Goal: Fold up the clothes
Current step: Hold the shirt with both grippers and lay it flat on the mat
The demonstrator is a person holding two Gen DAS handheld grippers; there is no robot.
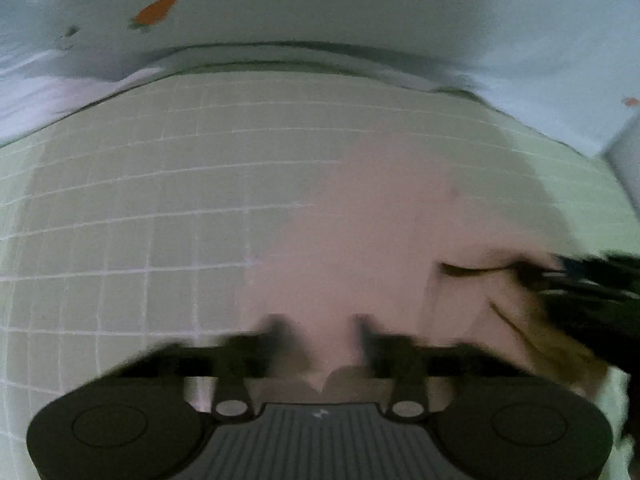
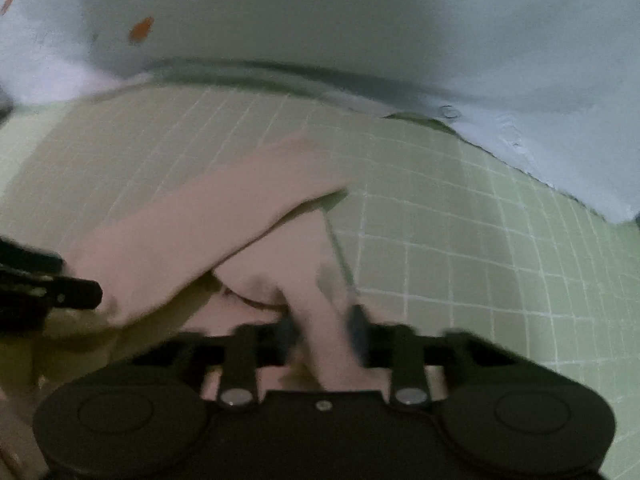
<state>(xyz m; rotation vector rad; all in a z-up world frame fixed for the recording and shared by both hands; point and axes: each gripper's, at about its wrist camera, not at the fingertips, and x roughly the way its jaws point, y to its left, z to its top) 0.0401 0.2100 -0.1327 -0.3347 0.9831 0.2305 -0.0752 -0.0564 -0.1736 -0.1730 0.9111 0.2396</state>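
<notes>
Pink cloth (image 2: 208,232) lies on a green gridded mat (image 2: 460,248), one fold of it clamped in the right tool (image 2: 324,328). The left tool (image 1: 320,336) hovers with fingers apart over the cloth's flat part. Beyond the mat's far edge spreads a pale blue sheet (image 1: 360,8) dotted with orange marks (image 1: 156,10).

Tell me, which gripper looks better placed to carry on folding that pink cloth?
Probably the right gripper: a strip of the pale pink cloth garment runs between its fingers, so it seems to have hold. The left gripper hangs open above the cloth on the green gridded mat.
</notes>
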